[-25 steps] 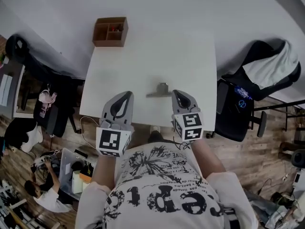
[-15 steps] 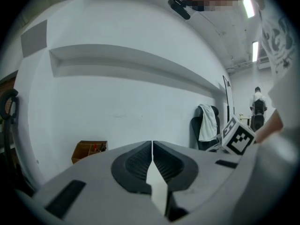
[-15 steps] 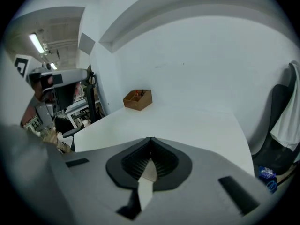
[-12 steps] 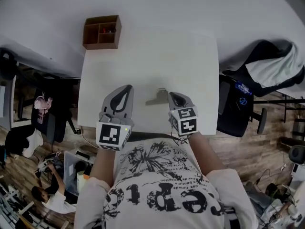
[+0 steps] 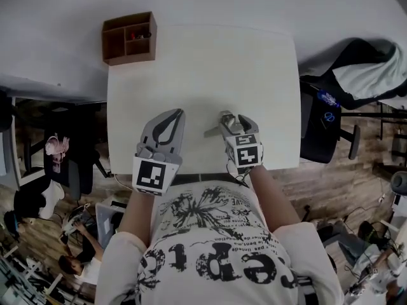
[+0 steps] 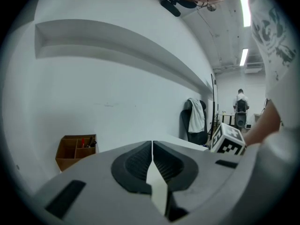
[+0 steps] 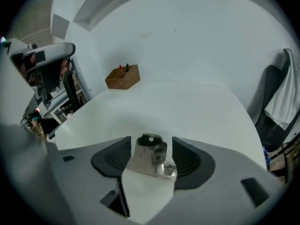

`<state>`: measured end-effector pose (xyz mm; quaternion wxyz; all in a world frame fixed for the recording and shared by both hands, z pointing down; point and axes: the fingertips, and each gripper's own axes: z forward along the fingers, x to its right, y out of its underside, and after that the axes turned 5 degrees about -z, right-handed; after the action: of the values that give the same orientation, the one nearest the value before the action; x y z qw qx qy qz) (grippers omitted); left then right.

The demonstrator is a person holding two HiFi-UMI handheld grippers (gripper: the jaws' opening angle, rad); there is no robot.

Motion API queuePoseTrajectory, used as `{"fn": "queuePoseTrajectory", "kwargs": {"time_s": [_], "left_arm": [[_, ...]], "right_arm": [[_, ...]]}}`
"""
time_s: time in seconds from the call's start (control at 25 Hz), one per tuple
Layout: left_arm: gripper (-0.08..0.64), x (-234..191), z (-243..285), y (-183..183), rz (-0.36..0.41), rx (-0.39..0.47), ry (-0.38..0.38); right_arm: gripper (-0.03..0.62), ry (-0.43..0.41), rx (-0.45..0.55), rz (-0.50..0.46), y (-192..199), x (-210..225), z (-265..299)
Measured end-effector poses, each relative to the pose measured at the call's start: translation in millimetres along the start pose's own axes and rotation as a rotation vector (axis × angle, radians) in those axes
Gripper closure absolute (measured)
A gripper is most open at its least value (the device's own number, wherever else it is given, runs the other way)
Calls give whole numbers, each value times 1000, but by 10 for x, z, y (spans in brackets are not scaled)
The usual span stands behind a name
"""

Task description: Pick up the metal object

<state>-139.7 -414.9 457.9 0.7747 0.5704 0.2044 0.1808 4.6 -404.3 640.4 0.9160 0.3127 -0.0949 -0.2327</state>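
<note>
The metal object (image 5: 218, 125) is a shiny handle-like piece lying on the white table (image 5: 203, 62) near its front edge. My right gripper (image 5: 230, 122) reaches over it. In the right gripper view the metal object (image 7: 151, 154) lies between the two dark pads (image 7: 116, 159), a thin gap showing on each side, and the jaws are opening. My left gripper (image 5: 170, 115) hovers to the left of the object, apart from it. Its jaws (image 6: 152, 154) are shut with nothing between them.
A brown wooden organiser box (image 5: 129, 38) with small items stands at the table's far left corner. A black chair draped with white cloth (image 5: 359, 75) stands off the table's right side. A white wall runs behind the table.
The right gripper has moved forward and left until the metal object lies between its jaws, which have spread apart. The left gripper has kept its place beside it.
</note>
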Motion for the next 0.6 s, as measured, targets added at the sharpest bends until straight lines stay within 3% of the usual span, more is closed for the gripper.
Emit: {"fn": "queuePoseTrajectory", "kwargs": {"time_s": [0.12, 0.36, 0.6], "left_arm": [[548, -50, 49, 92, -13, -11, 13], [548, -166, 127, 216, -14, -7, 29], [548, -326, 166, 349, -33, -35, 18]], "right_arm": [[305, 16, -19, 8, 63, 8, 130], [299, 2, -88, 132, 197, 12, 349], [309, 31, -145, 143, 259, 28, 461]]}}
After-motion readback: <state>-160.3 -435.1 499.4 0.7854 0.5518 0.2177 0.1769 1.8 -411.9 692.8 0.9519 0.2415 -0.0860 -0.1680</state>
